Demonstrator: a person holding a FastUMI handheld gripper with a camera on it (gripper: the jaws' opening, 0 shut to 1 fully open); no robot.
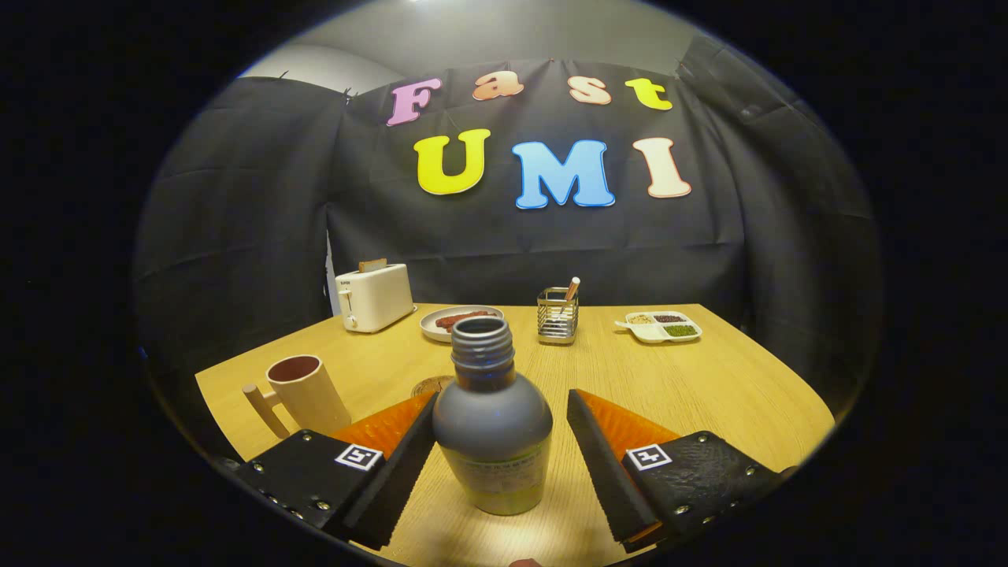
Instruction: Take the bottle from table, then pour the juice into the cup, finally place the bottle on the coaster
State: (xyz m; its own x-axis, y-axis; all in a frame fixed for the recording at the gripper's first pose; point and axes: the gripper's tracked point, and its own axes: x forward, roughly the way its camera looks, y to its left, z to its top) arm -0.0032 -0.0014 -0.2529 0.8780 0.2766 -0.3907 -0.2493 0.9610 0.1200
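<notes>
None of the three steps is done: your hand-held gripper (502,441) stands open around the uncapped bottle (493,425) on the desk (709,386); left finger touching, right apart. Mug (305,392) and coaster (431,386) wait beyond.

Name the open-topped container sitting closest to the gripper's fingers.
The bottle, uncapped, standing between the open gripper's fingers; the cup and wire holder stand farther off.

Between my tongs (502,457): one bottle (493,425). Beyond them: one cup (307,391), one coaster (431,386), one toaster (373,296), one plate (461,321), one divided tray (660,326), one utensil rack (557,315).
</notes>
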